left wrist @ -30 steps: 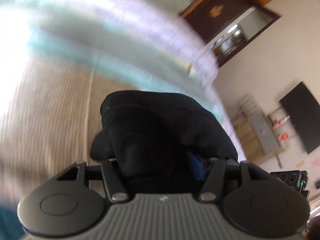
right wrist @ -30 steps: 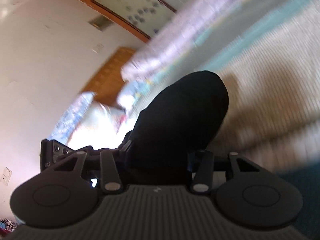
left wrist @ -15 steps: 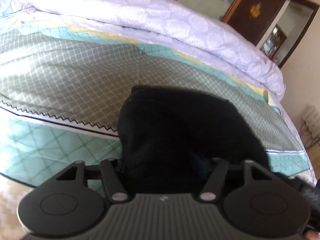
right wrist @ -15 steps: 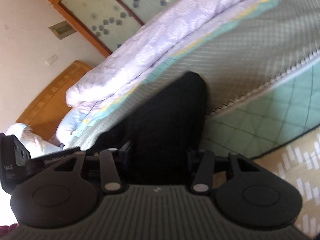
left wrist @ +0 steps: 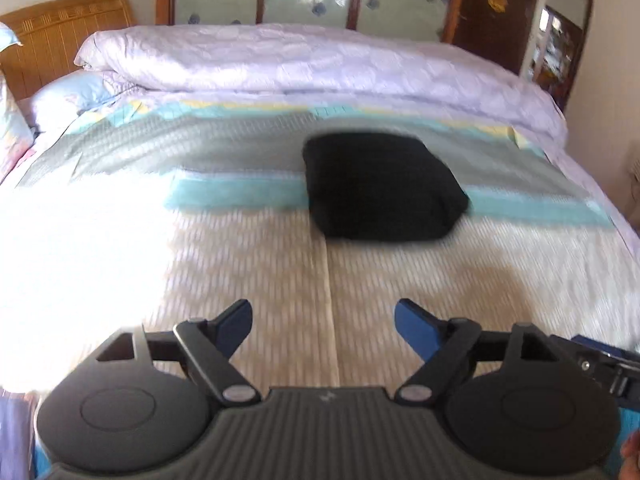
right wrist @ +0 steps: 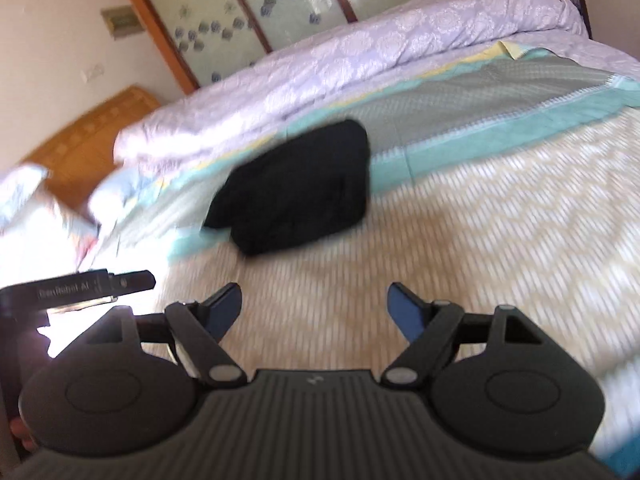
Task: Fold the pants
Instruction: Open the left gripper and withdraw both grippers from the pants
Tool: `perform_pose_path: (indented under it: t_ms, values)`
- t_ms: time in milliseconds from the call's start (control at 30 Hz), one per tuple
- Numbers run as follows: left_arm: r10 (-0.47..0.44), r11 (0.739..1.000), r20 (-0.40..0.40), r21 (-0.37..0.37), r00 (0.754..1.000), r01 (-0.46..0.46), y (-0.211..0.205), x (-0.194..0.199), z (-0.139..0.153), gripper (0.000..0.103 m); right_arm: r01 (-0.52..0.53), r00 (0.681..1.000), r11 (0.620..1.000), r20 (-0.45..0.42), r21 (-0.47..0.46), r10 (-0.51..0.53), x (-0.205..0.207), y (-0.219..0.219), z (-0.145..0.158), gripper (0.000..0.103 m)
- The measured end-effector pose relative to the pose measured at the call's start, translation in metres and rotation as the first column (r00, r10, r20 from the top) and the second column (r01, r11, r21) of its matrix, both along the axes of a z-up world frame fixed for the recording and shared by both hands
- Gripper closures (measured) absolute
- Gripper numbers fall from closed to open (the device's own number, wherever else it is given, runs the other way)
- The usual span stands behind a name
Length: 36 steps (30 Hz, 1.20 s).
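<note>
The black pants (left wrist: 380,188) lie folded into a compact bundle on the bed's patterned cover, across its teal stripe. They also show in the right wrist view (right wrist: 296,192), left of centre. My left gripper (left wrist: 322,320) is open and empty, held back from the bundle over the beige part of the cover. My right gripper (right wrist: 314,304) is open and empty too, also apart from the pants. The other gripper's body (right wrist: 80,288) shows at the left edge of the right wrist view.
A rolled lilac duvet (left wrist: 304,64) lies along the far side of the bed. Pillows (left wrist: 60,96) and a wicker headboard (left wrist: 56,28) are at the left. A wooden wardrobe (left wrist: 492,8) stands behind. The bed's right edge (left wrist: 624,224) drops off.
Both grippers were shut on the black pants and carried them over the bed. Now both have opened, let go and pulled back, leaving the folded bundle on the cover.
</note>
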State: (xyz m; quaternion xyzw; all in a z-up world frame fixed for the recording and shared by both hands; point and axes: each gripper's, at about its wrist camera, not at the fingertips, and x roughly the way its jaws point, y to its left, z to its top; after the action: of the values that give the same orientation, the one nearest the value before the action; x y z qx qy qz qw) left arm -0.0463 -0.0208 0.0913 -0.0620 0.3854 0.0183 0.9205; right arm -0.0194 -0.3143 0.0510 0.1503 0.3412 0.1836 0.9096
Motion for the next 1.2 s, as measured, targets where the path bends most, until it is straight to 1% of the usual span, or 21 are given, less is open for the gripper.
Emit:
perform_pose_path:
  t_ms: [67,133,200,233,300,367,433,500,600,667,767,833,900,1033,1133,1200]
  values:
    - [-0.004,1.0,-0.029,0.024,1.0,0.004,-0.014,-0.05,-0.002,0.014,-0.004,1.0,1.0,-0.013,-0.022,0.004,-0.056,-0.002,0.0,0.018]
    - [0.005,1.0,-0.059,0.029,0.998,-0.003,-0.025,-0.089,-0.002,0.013,0.0,0.999,0.999,-0.051,-0.035,-0.002,-0.097,-0.002,-0.005,0.018]
    - [0.015,1.0,-0.088,0.018,0.996,-0.014,-0.034,-0.126,-0.004,0.013,0.007,0.995,1.0,-0.097,-0.028,-0.009,-0.128,-0.004,-0.014,0.018]
    - [0.019,1.0,-0.099,0.011,0.995,-0.018,-0.037,-0.143,-0.004,0.013,0.014,0.993,1.0,-0.115,-0.023,-0.016,-0.141,-0.006,-0.015,0.018]
    - [0.025,1.0,-0.093,0.001,0.995,-0.025,-0.044,-0.173,-0.003,0.013,0.024,0.992,1.0,-0.124,-0.018,-0.026,-0.166,-0.006,-0.014,0.018]
    - [0.04,0.999,-0.073,0.021,0.997,-0.038,-0.05,-0.196,-0.002,0.01,0.018,0.994,0.999,-0.108,-0.03,-0.021,-0.188,-0.005,-0.011,0.018]
    - [0.059,0.997,-0.061,0.043,0.996,-0.056,-0.055,-0.218,-0.003,0.01,0.025,0.995,0.999,-0.095,-0.03,-0.028,-0.204,-0.006,-0.006,0.018]
    - [0.07,0.997,-0.062,0.041,0.996,-0.068,-0.056,-0.236,-0.002,0.01,0.027,0.996,0.999,-0.087,-0.022,-0.029,-0.217,-0.01,-0.004,0.018]
    - [0.084,0.995,-0.048,0.053,0.995,-0.082,-0.059,-0.251,-0.001,0.01,0.016,0.997,1.0,-0.08,-0.024,-0.018,-0.23,-0.009,-0.003,0.018]
    - [0.082,0.995,-0.039,0.068,0.996,-0.079,-0.061,-0.254,0.0,0.009,0.01,0.997,1.0,-0.081,-0.024,-0.012,-0.239,-0.007,-0.004,0.018]
    - [0.085,0.995,-0.035,0.057,0.996,-0.083,-0.061,-0.252,0.0,0.009,-0.007,0.997,0.999,-0.073,-0.043,0.003,-0.246,-0.001,-0.002,0.017]
    - [0.092,0.994,-0.031,0.056,0.995,-0.091,-0.062,-0.251,-0.003,0.009,-0.012,0.998,0.998,-0.062,-0.06,0.008,-0.248,0.0,-0.003,0.017]
    - [0.092,0.993,-0.029,0.075,0.995,-0.089,-0.064,-0.249,-0.007,0.009,-0.011,0.998,0.997,-0.057,-0.072,0.007,-0.249,0.0,-0.005,0.016]
    - [0.072,0.99,-0.029,0.125,0.997,-0.068,-0.068,-0.249,-0.018,0.009,0.012,0.999,0.999,-0.043,-0.05,-0.014,-0.245,0.001,-0.008,0.013]
    - [0.068,0.989,-0.015,0.135,0.998,-0.066,-0.067,-0.249,-0.02,0.006,0.016,0.999,0.999,-0.049,-0.035,-0.017,-0.243,0.003,-0.014,0.012]
    - [0.066,0.989,-0.006,0.137,0.998,-0.065,-0.067,-0.248,-0.021,0.005,0.018,0.998,0.999,-0.06,-0.041,-0.021,-0.242,0.004,-0.018,0.012]
